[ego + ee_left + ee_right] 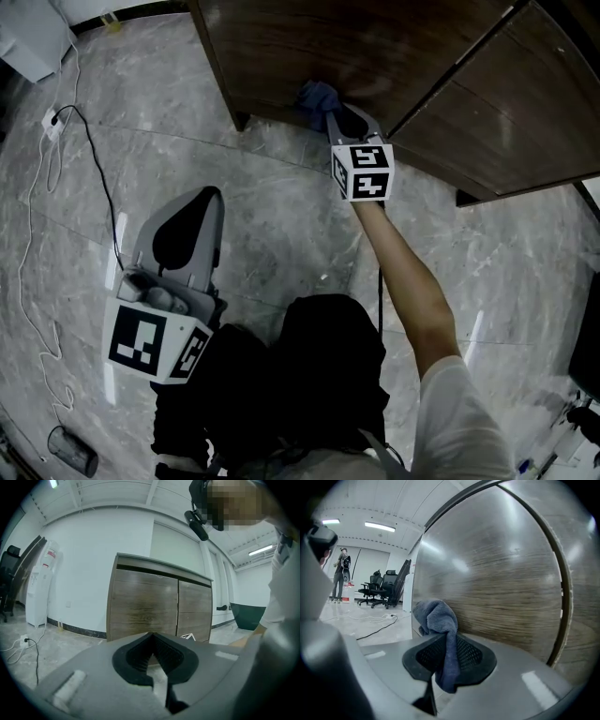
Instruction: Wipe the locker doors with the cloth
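Note:
The brown wood locker (309,47) stands at the top of the head view. My right gripper (336,117) is stretched out to its left door and is shut on a blue-grey cloth (317,95). In the right gripper view the cloth (436,616) bunches above the jaws and hangs down between them at my right gripper (443,637), close against the door (511,583). My left gripper (208,194) hangs low at the left over the floor, away from the locker. In its own view my left gripper (151,635) has its jaws together with nothing in them and faces the locker (143,604) from a distance.
A power strip with a cable (52,122) lies on the marble floor at the left. A white dispenser (40,588) stands by the wall. Office chairs (382,588) and a standing person (340,573) are far off. A dark seam (459,66) separates the locker doors.

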Demonstrator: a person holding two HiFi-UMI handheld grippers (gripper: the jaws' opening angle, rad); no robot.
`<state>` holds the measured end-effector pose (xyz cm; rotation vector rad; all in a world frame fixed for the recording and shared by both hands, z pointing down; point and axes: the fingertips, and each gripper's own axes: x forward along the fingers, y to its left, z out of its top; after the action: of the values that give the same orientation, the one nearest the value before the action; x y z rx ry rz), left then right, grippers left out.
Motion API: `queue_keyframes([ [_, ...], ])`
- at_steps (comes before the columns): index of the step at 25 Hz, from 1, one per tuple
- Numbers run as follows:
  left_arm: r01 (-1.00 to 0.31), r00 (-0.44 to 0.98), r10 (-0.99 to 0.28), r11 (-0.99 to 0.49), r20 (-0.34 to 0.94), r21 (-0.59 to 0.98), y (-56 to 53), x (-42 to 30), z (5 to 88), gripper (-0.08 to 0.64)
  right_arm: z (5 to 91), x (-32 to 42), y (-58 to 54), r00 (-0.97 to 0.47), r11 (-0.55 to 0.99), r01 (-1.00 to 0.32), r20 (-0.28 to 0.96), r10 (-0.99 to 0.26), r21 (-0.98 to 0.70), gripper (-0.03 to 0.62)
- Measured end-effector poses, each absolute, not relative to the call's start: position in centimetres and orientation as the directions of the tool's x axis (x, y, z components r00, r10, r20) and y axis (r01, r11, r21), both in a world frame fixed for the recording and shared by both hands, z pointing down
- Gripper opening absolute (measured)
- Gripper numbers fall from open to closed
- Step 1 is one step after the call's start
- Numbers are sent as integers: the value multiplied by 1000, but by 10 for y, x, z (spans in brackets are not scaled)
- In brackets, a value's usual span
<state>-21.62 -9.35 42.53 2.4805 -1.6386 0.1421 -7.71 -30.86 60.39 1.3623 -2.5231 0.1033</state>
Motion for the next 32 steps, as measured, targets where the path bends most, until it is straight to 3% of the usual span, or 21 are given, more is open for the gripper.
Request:
queue_keyframes([
  [22, -900, 435, -885, -430, 165, 72, -108, -145, 423, 3, 610, 60, -290, -385, 405, -914, 268, -883, 19, 61],
  [32, -905, 425, -889, -422, 172, 56, -108, -135, 421, 2, 606, 83, -282, -372, 389, -921, 258, -892, 16, 61],
])
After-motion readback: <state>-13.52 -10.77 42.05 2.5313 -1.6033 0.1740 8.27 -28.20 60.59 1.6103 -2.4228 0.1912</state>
